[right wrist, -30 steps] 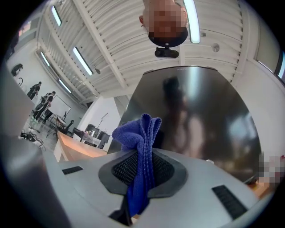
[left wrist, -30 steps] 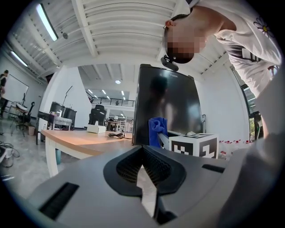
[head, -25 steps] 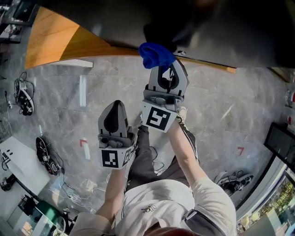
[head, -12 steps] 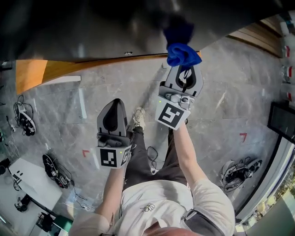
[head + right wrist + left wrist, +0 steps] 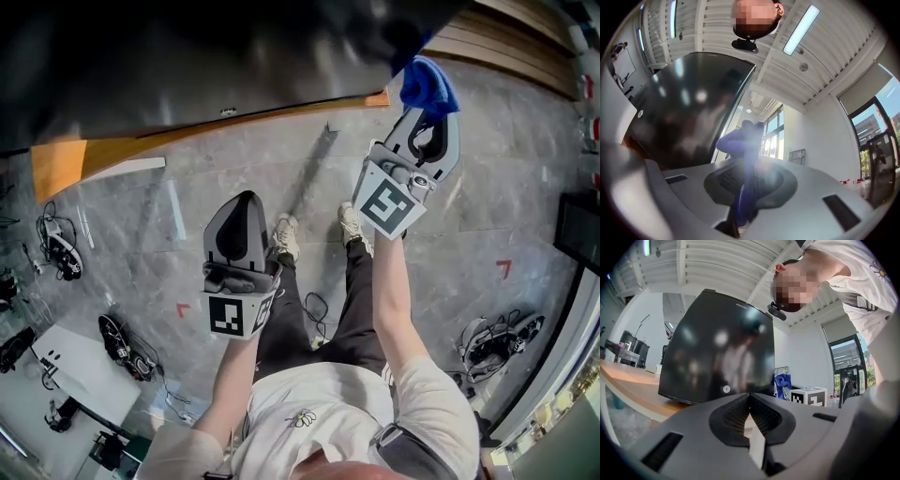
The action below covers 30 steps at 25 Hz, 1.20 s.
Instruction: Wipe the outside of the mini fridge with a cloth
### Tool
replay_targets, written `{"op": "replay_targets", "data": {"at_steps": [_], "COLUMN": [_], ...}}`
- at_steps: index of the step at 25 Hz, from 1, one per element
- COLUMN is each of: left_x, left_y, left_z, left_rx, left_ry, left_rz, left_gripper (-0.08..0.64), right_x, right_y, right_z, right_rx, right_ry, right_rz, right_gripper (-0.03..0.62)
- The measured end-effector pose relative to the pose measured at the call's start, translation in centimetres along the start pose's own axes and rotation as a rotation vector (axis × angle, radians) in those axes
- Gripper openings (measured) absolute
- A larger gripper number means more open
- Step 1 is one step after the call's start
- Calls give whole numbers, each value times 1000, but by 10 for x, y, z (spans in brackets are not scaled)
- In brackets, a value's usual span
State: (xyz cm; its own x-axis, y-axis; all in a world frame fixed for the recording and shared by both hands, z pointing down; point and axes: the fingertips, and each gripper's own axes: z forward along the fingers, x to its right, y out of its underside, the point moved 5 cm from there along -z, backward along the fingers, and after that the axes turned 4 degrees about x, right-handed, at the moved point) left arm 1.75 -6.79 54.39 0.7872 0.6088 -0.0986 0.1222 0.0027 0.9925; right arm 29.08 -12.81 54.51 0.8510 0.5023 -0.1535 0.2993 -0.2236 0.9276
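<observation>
The black glossy mini fridge (image 5: pixel 187 56) fills the top of the head view and stands on a wooden tabletop (image 5: pixel 66 159). My right gripper (image 5: pixel 425 112) is shut on a bunched blue cloth (image 5: pixel 427 84), which sits at the fridge's right front corner. In the right gripper view the cloth (image 5: pixel 739 140) hangs between the jaws, with the fridge's face (image 5: pixel 689 108) just left of it. My left gripper (image 5: pixel 246 199) is shut and holds nothing, well short of the fridge. The left gripper view shows the fridge door (image 5: pixel 722 348) with its keyhole, and the cloth (image 5: pixel 783 379) to its right.
Grey stone floor lies below, with the person's shoes (image 5: pixel 286 234) under the grippers. Cable bundles (image 5: pixel 122 342) and a white table (image 5: pixel 56 366) are at lower left. Wooden slats (image 5: pixel 525 37) are at the top right and a dark screen (image 5: pixel 577 230) at the right edge.
My right gripper has carried the blue cloth rightward along the fridge's front to its right corner. The left gripper has kept its place.
</observation>
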Motion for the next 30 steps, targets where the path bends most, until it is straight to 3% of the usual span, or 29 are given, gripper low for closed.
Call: {"op": "replay_targets", "data": {"at_steps": [5,14,17,21,26,30], "left_x": [-10,-2,-5,-11,-19,-14], "left_y": [-30,-148,-193,-249,-270,-267], "left_z": [6,13,9,0,-10,-29], "left_rx": [44,218,287,291,277,296], "left_ry": [-3,-47,-62,-70,-105,-107], "left_rz": [16,31,81,67,138,137], "left_gripper": [5,5,5,5,5,5], "right_x": [5,12,5,-2,-23,-27], "right_y": [-38,-169,-218,-264,-280,-283], "right_z": [-4,-1,-8,-26,-43,-67], "right_rx": [14,59,92,23,-77,-110], "right_ry": [6,-85,-159,-297,-511,-538], "right_rz": [47,144,175,174,192,195], "right_gripper": [61,61,61,61,61,61]}}
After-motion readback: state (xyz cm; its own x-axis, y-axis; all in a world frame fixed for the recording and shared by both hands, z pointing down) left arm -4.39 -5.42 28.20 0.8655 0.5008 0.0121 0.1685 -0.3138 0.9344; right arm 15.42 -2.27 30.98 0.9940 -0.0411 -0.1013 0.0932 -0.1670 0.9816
